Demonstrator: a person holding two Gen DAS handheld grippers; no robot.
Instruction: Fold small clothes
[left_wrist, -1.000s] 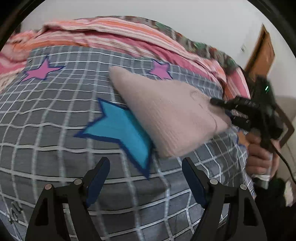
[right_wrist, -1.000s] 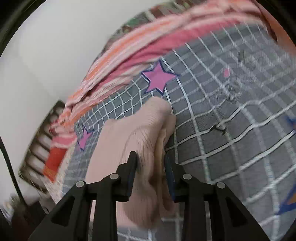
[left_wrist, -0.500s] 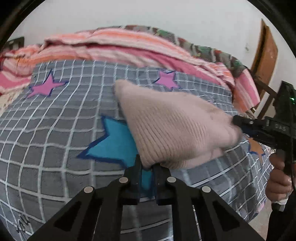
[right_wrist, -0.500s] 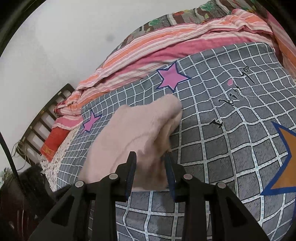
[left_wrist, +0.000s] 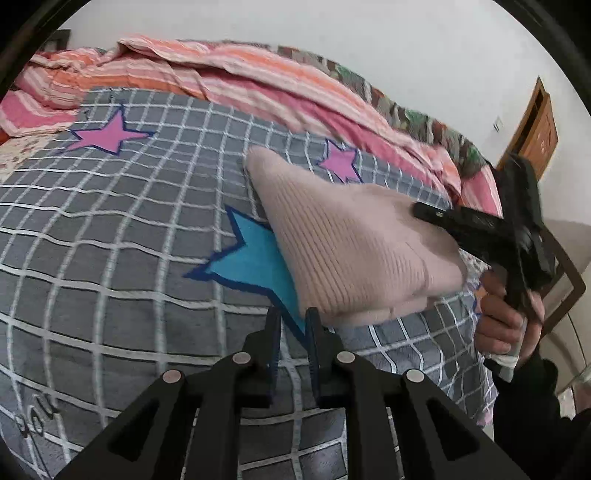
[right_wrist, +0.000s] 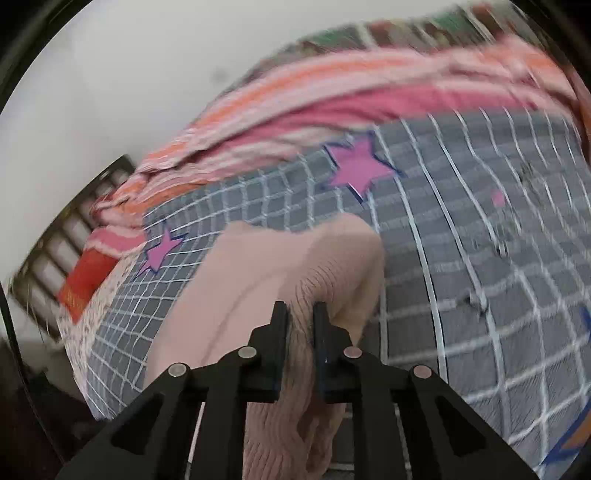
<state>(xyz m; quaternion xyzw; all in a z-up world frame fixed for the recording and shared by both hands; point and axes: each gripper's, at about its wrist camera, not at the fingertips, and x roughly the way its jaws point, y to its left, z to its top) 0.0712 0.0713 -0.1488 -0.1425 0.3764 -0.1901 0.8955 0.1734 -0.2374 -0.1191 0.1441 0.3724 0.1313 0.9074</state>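
A pale pink knitted garment (left_wrist: 351, 243) lies partly lifted on a grey checked bedsheet (left_wrist: 110, 258) with coloured stars. My left gripper (left_wrist: 293, 317) is shut, just below the garment's near edge, over a blue star (left_wrist: 255, 262); I cannot tell if it pinches cloth. My right gripper (right_wrist: 300, 314) is shut on the pink garment (right_wrist: 258, 288) and holds its edge up. The right gripper also shows in the left wrist view (left_wrist: 428, 212), at the garment's right end.
A pink and orange striped quilt (left_wrist: 229, 77) is bunched along the bed's far side. A wooden door (left_wrist: 535, 129) stands at the right. A slatted headboard (right_wrist: 62, 236) is at the far left of the right wrist view.
My left gripper closed at the garment's near edge and has since drawn back a little. My right gripper kept its hold and swung, blurring its view.
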